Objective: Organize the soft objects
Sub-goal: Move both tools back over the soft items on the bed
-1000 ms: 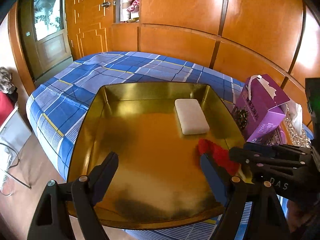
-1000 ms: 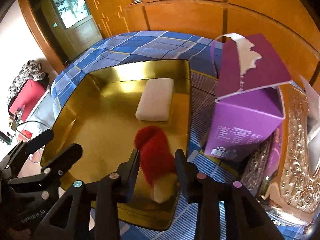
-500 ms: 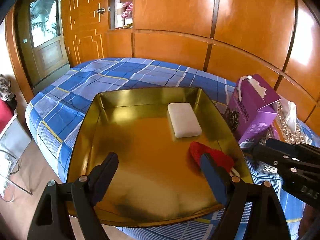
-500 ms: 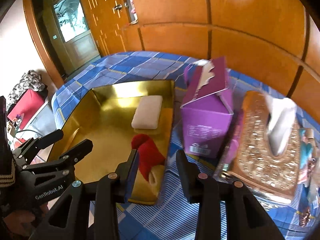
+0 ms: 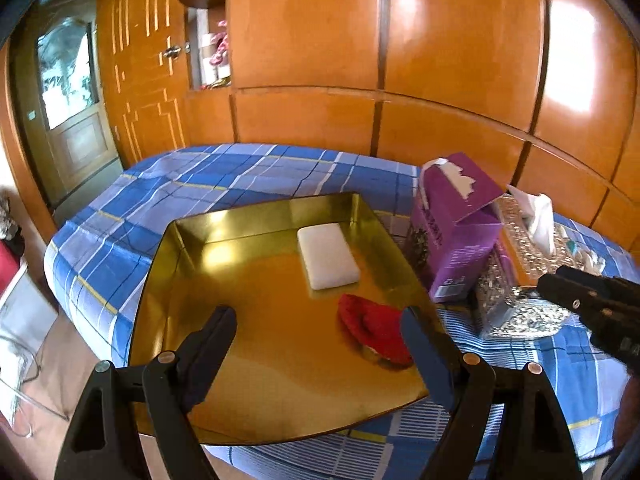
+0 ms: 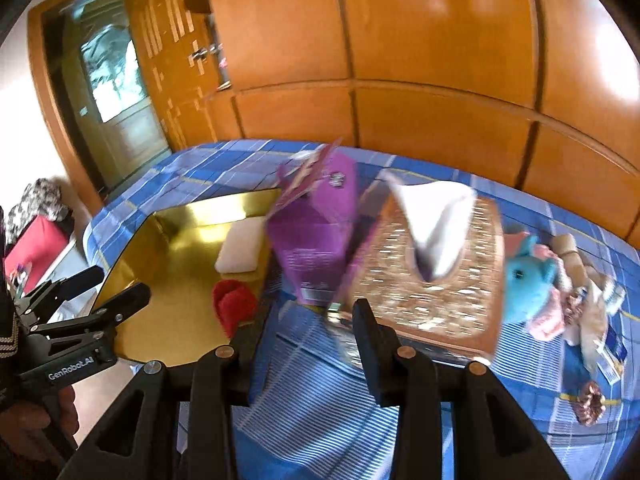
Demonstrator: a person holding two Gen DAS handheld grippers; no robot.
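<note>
Right wrist: left gripper (image 6: 116,286) reads "GenRobot.AI".

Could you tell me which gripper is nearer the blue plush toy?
Right. The right gripper hangs over the bedspread beside the tissue box, the blue plush toy just beyond; the left gripper hovers over the gold tray.

Pretty bright daylight, seems to come through the door window (image 5: 66,80) far left. Big glare patches on the glossy wood panels (image 5: 568,96) and gold tray (image 5: 224,254). Right wrist view is motion-blurred; fisheye bends everything, corners go black.
</note>
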